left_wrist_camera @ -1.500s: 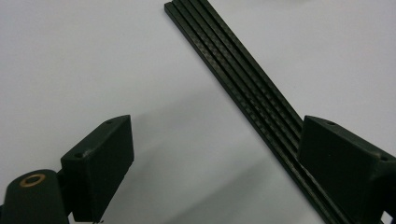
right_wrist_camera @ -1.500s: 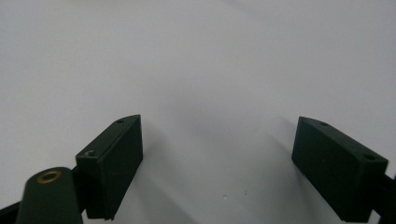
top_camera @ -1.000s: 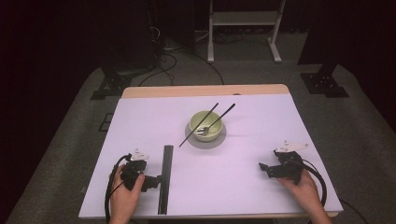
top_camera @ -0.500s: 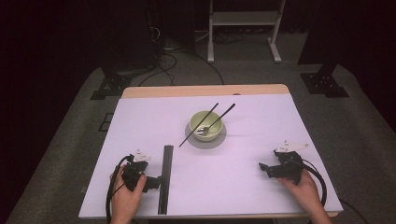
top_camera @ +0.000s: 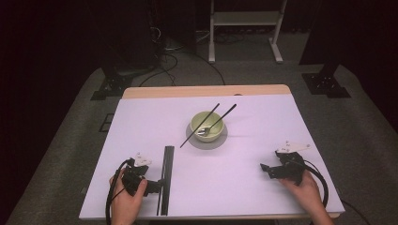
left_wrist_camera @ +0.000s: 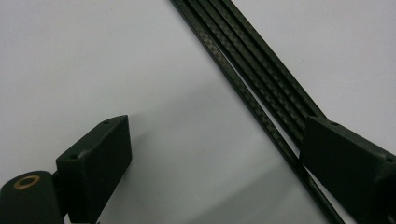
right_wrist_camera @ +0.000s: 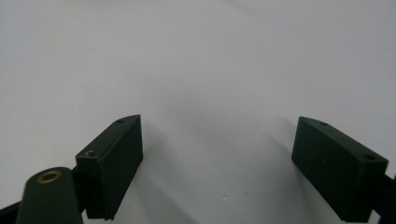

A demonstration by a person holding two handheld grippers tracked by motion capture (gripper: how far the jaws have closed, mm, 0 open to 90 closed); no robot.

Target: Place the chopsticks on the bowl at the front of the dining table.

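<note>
Black slats [left_wrist_camera: 261, 79], a long flat bundle of them, lay just at my left gripper [left_wrist_camera: 215, 163], whose jaws stood wide apart with the right one over the bundle's edge. My left gripper view made out several thin woven-patterned strips side by side; the high view gave them as one dark bar [top_camera: 165, 178] on the white counter [top_camera: 244, 187], running away from me beside my left gripper [top_camera: 151, 186]. My right gripper [right_wrist_camera: 217, 161] also stood parted over bare counter, well apart from the slats, and sat at the near right in the high view [top_camera: 268, 169]. Farther out, that view showed a green bowl [top_camera: 208, 125] mid-counter with a spoon [top_camera: 204, 131] inside and two chopsticks [top_camera: 201, 124] across its rim.
</note>
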